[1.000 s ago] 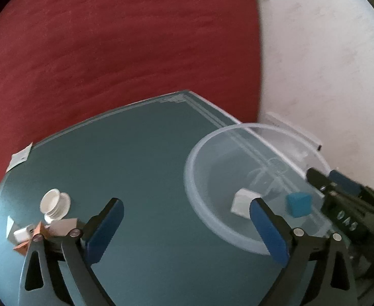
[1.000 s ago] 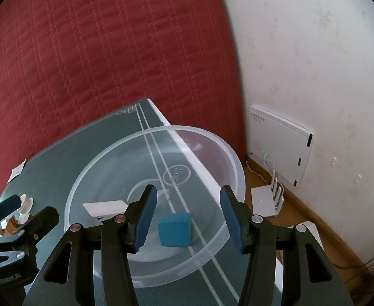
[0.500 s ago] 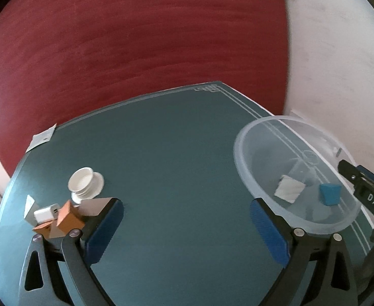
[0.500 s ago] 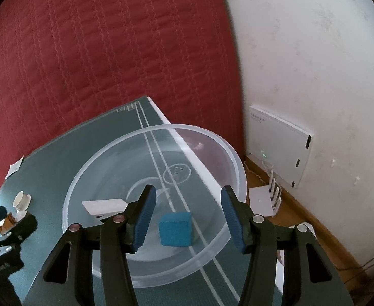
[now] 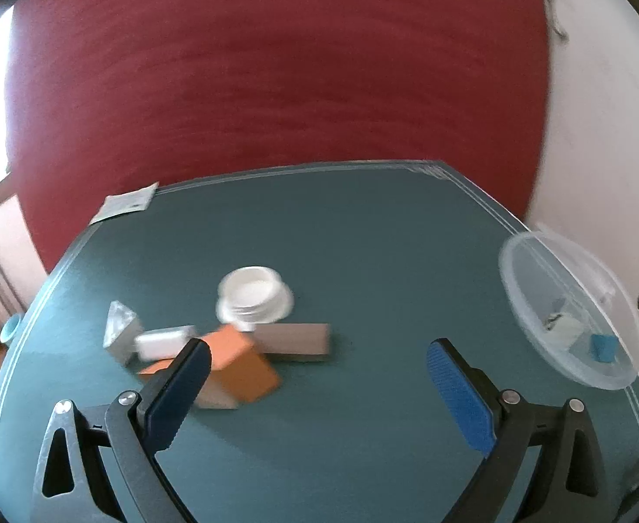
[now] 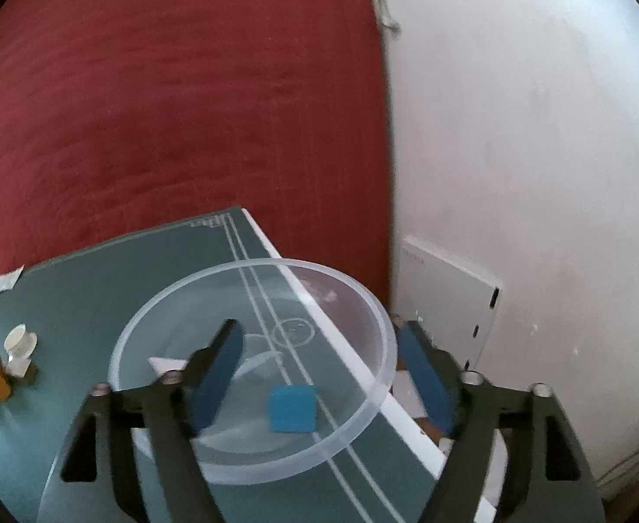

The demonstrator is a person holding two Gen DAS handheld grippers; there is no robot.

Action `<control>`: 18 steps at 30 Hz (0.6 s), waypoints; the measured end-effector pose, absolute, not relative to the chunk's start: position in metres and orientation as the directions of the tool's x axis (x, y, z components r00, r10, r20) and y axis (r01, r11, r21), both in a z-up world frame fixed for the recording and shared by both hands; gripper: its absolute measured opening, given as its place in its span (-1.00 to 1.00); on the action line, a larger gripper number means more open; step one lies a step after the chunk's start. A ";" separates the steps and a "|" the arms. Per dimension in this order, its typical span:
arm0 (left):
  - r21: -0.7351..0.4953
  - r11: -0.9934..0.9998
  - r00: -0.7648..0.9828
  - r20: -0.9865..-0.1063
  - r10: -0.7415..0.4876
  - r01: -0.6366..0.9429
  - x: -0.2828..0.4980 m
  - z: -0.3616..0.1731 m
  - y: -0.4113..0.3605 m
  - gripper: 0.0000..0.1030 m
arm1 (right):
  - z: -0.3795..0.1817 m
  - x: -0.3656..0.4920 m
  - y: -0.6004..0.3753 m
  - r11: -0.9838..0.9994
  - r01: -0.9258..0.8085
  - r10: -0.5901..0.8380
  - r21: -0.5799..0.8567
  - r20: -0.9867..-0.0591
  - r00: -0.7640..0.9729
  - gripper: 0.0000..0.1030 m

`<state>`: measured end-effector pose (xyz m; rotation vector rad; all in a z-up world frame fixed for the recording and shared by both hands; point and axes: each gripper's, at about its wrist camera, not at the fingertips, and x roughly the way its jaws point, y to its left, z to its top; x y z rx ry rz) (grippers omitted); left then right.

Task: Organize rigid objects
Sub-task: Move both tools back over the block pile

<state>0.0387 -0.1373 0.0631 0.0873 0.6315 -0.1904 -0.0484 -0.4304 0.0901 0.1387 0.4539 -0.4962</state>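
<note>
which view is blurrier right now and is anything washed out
Left wrist view: blurrier, the orange block and white cap smeared; window light blows out the upper left corner. Right wrist view: softer smear, blue cube still readable in the clear bowl; white wall bright, faintly hazy. Both bend straight edges, fisheye.

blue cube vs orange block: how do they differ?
Place: the blue cube lies inside the clear bowl; the orange block sits on the green table, in a cluster with other pieces.
Shape: the cube looks square-faced; the block looks longer.
Neighbours: the cube lies free; the block touches the pieces around it.
Shared: neither is gripped.
</note>
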 end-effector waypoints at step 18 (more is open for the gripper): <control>-0.034 0.998 0.741 -0.669 -0.065 0.057 0.044 0.034 -0.024 0.96 | 0.107 0.008 -0.307 0.991 0.030 0.052 0.130 -0.582 0.811 0.62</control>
